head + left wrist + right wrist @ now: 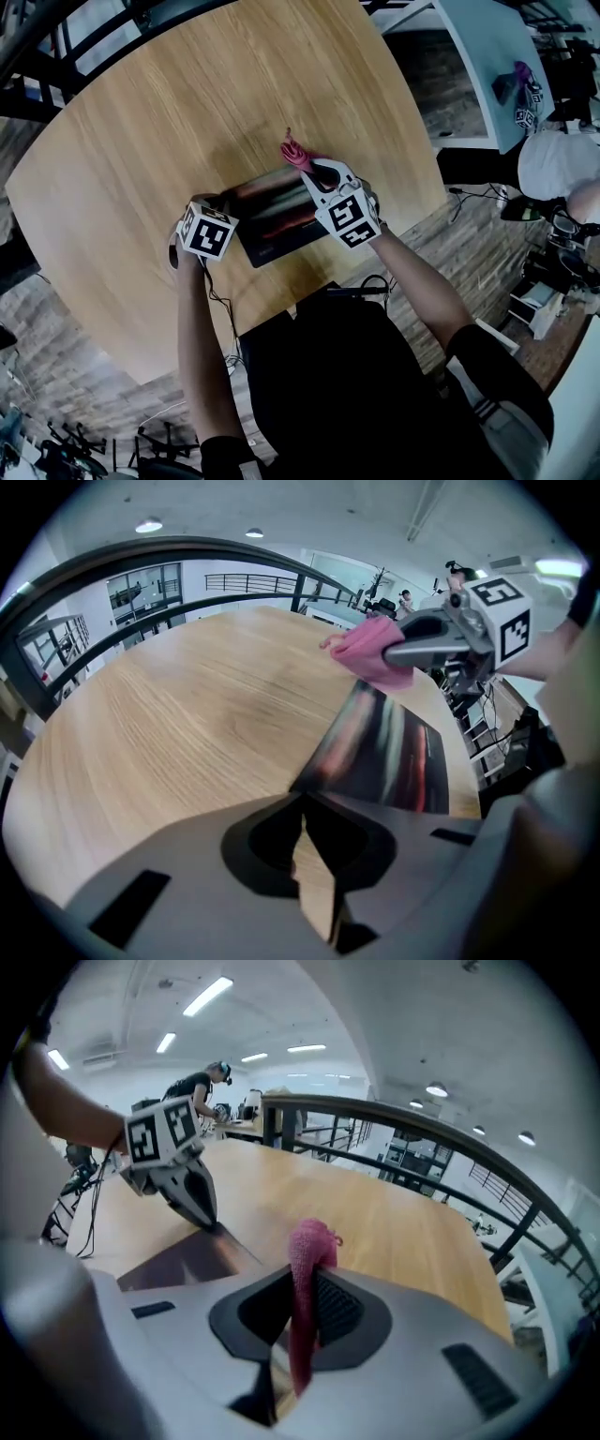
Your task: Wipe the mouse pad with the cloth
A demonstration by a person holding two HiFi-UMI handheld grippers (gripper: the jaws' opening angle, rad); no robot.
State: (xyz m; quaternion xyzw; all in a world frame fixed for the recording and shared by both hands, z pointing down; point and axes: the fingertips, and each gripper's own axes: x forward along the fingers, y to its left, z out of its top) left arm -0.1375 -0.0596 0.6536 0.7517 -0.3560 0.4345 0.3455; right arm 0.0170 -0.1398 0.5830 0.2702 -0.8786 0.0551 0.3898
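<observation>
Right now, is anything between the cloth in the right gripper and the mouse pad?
Nothing visible. The right gripper holds the cloth at the far edge of the mouse pad, whose surface is bare. The left gripper, jaws shut, sits at its left corner, clear of the cloth.

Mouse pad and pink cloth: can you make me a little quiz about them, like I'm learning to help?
1. Fill in: the left tongs touch the mouse pad at its ____.
2. The pink cloth is pinched in: A the left tongs, B the right tongs, C nothing.
3. True or false: the cloth lies flat on the wooden table.
Key: 1 corner; 2 B; 3 false.
</observation>
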